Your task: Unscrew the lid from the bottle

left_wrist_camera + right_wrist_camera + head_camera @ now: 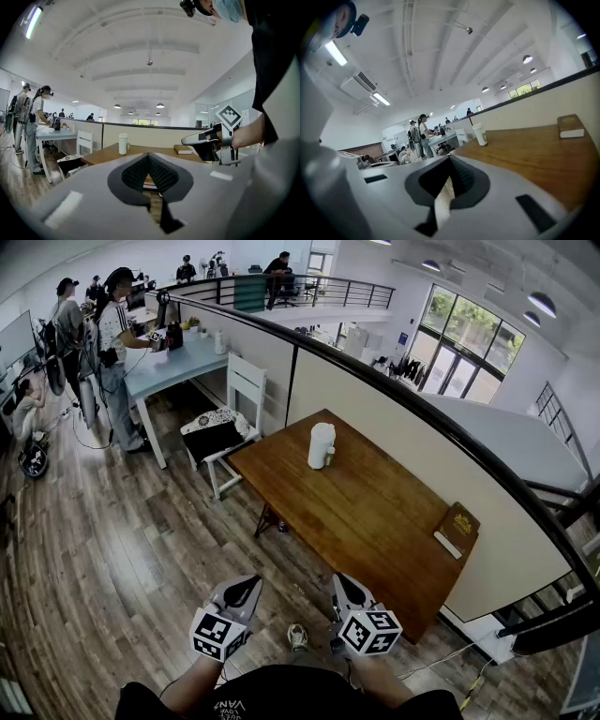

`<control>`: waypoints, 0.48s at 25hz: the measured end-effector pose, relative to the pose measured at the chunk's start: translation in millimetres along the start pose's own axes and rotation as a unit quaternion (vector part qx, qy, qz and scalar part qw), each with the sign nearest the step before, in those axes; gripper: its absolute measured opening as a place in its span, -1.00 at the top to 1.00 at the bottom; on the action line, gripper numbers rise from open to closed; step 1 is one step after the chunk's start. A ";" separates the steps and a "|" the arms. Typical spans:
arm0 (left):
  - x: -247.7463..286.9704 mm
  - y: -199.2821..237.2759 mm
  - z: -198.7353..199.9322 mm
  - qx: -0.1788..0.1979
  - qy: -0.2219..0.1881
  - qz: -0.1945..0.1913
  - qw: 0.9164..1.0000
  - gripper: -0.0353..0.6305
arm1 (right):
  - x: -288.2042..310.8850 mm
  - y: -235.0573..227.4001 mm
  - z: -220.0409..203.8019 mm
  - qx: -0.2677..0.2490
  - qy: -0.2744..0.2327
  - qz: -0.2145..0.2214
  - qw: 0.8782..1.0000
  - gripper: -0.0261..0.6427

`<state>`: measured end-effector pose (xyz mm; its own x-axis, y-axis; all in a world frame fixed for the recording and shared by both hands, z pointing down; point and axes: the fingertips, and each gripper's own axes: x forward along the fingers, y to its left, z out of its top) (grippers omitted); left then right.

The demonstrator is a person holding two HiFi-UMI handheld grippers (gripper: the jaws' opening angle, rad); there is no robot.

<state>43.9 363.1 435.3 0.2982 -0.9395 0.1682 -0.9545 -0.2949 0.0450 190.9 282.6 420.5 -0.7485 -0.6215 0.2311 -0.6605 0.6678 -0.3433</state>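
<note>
Both claws are pressed together and empty: left gripper (244, 589), right gripper (345, 589). White bottle (321, 448), lid (322, 427) on, stands upright on the wooden table (375, 521), at twelve o'clock, well apart from both.

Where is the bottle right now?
In the head view the white bottle stands upright on the wooden table, near its far left end beside the partition, far from the book at the right end.
</note>
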 end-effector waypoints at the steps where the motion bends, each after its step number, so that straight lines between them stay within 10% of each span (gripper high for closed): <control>1: 3.1 1.5 0.0 -0.001 0.001 0.001 1.000 0.87 | 2.6 -1.2 1.8 0.001 0.000 0.002 1.000 0.89; 12: 65.3 23.7 9.2 -0.018 -0.020 0.020 0.999 0.74 | 49.4 -33.4 24.4 0.019 -0.008 0.039 0.999 0.88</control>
<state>40.8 293.1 438.4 0.2592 -0.9568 0.1319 -0.9651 -0.2512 0.0747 177.4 219.6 421.2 -0.7959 -0.5752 0.1888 -0.5980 0.6984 -0.3932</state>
